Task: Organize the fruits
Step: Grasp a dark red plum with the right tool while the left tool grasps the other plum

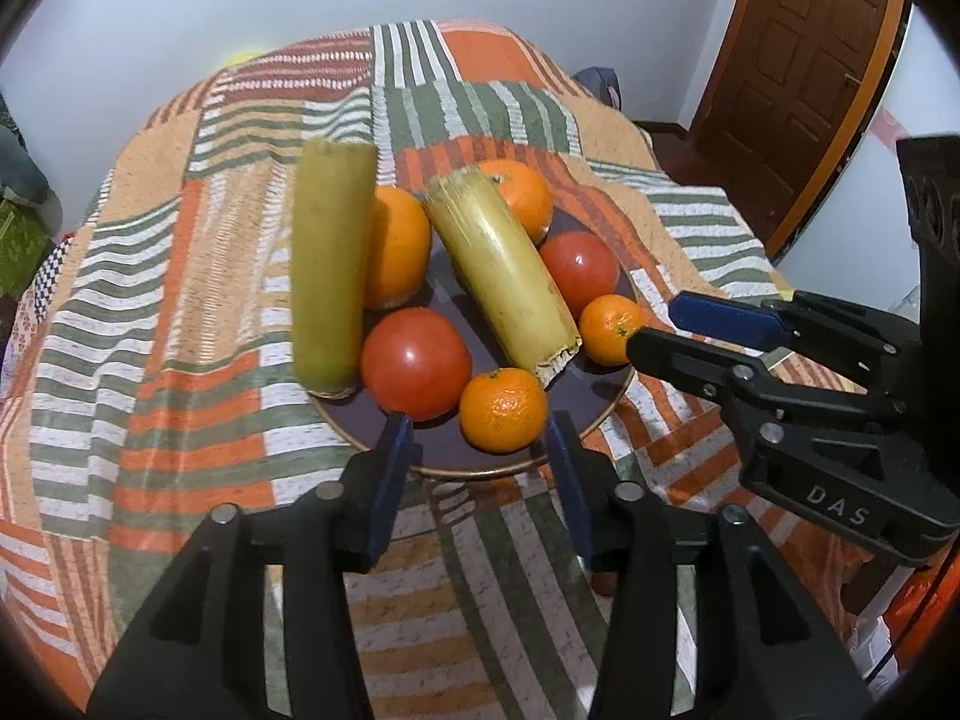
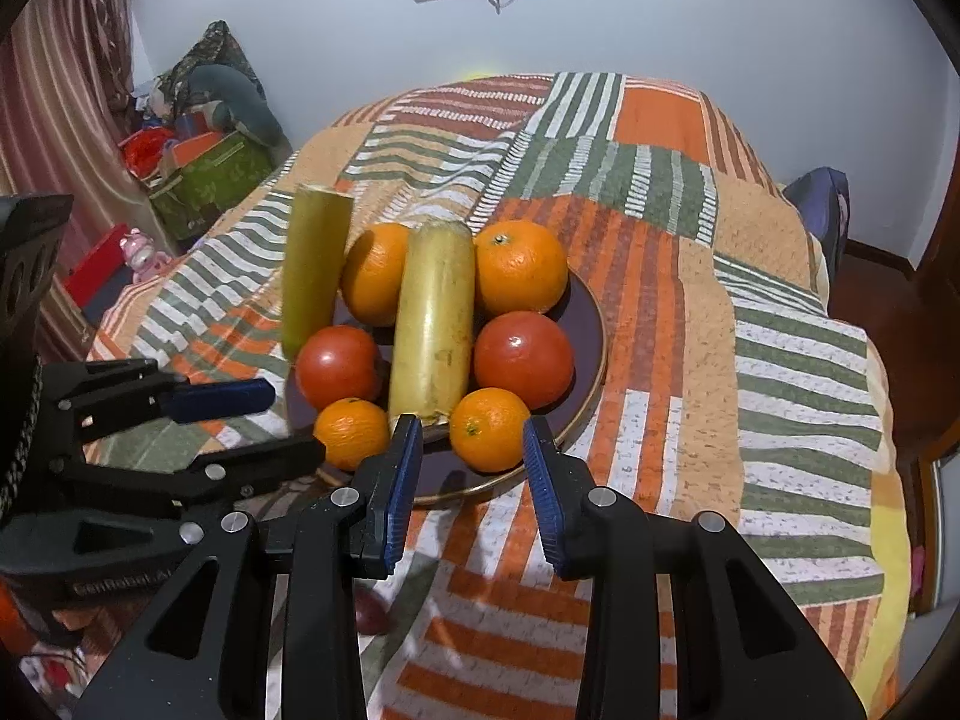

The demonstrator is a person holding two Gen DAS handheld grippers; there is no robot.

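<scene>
Left wrist: green cane piece blurred; both jaws parted, empty; plate mostly covered.

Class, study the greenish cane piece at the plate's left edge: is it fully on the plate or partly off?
Partly off. The greenish cane piece has only its near end at the plate rim; the rest extends over the striped cloth.

A dark round plate with a gold rim is sitting on the striped cloth, carrying the fruit. A pale yellow cane piece is lying along its middle, pointing toward twelve o'clock. Two big oranges are resting at eleven and one, two red tomatoes at nine and three, two small mandarins at seven and five. A greener cane piece is lying at ten o'clock, over the rim.
</scene>
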